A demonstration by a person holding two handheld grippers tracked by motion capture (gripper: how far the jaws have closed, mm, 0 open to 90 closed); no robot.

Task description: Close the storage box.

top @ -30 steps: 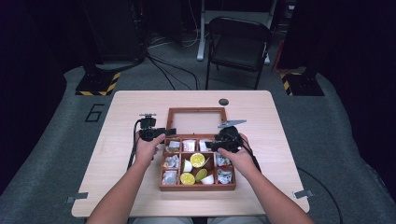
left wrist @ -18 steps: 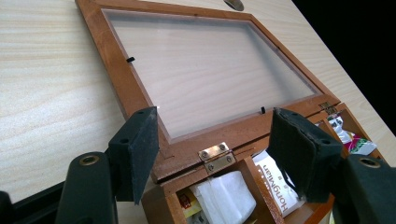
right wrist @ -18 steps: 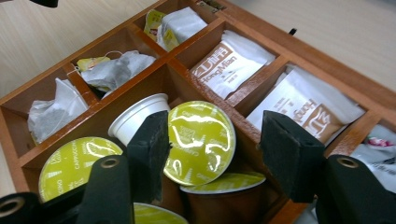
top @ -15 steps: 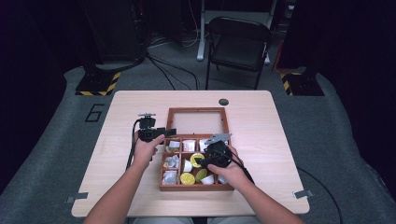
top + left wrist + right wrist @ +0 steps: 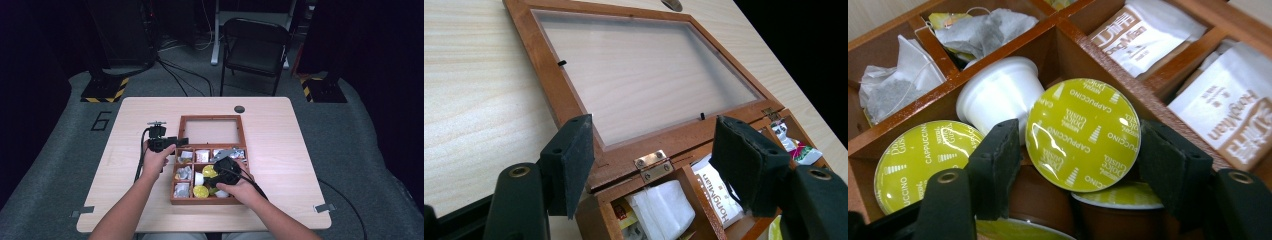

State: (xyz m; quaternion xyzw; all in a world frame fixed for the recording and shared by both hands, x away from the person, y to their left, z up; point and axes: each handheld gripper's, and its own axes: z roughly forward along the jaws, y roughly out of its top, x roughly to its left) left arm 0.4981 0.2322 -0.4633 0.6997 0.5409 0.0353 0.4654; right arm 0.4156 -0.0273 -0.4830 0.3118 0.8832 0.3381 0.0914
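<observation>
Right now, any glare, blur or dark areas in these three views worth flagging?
High view: soft and low in detail; room beyond the light wooden table nearly black. Right gripper view: sharp, with white glare streaks on the green foil-lidded coffee capsule. Left gripper view: the brown wooden box's clear-paned lid looks hazy; black jaw pads up close slightly soft; top right corner black.

We have three views. The high view looks forward and down from above the person's side, far enough back to take in the whole table, a chair and the floor beyond. The left gripper view rides low and close, facing the box's open lid and hinge. The right gripper view sits closer still, just above the capsules in the box (dividers run aslant here). All three share that box.
</observation>
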